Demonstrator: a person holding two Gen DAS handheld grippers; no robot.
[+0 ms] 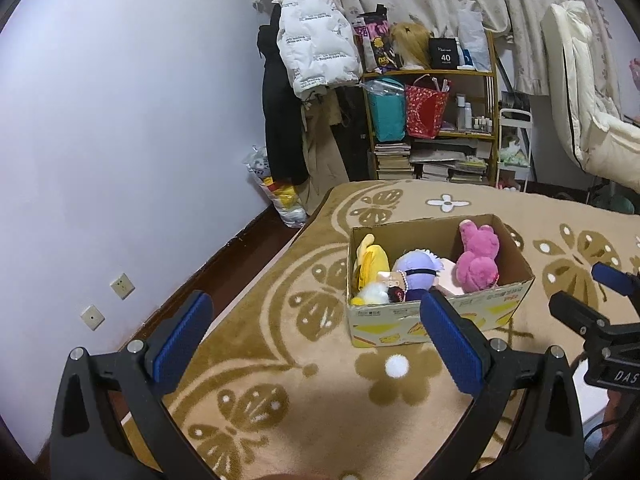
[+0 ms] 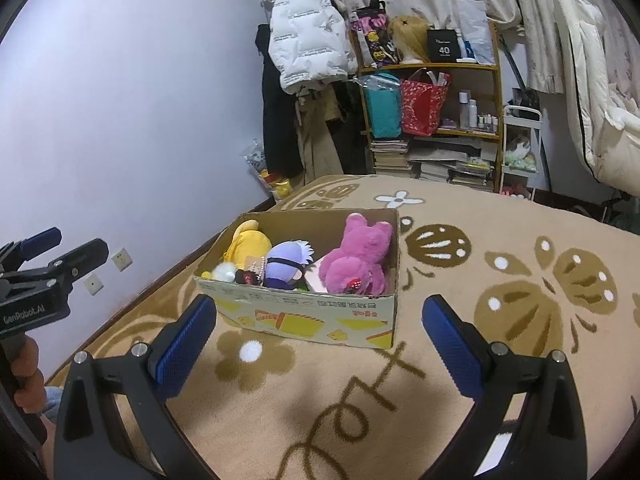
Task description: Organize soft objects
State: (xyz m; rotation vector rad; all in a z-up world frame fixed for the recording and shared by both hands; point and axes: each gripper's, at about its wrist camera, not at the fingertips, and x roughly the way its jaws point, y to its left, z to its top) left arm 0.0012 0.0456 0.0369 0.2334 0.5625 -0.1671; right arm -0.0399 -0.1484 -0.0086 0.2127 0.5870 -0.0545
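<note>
Both claws, left (image 1: 316, 340) and right (image 2: 320, 340), spread empty; cardboard box (image 2: 304, 316) holds plush toys (image 2: 356, 264).

A beige blanket (image 2: 460, 380) with brown butterfly patterns fills the lower frame. A cardboard box (image 2: 304, 316) sits directly on it, left of centre.

— Any way into the cardboard box (image 2: 304, 312)?
— Its top is open, but the pink plush (image 2: 356, 260), purple doll (image 2: 286, 266) and yellow plush (image 2: 248, 242) crowd it.
— Around it?
— Bare blanket (image 2: 460, 360) on every side.
</note>
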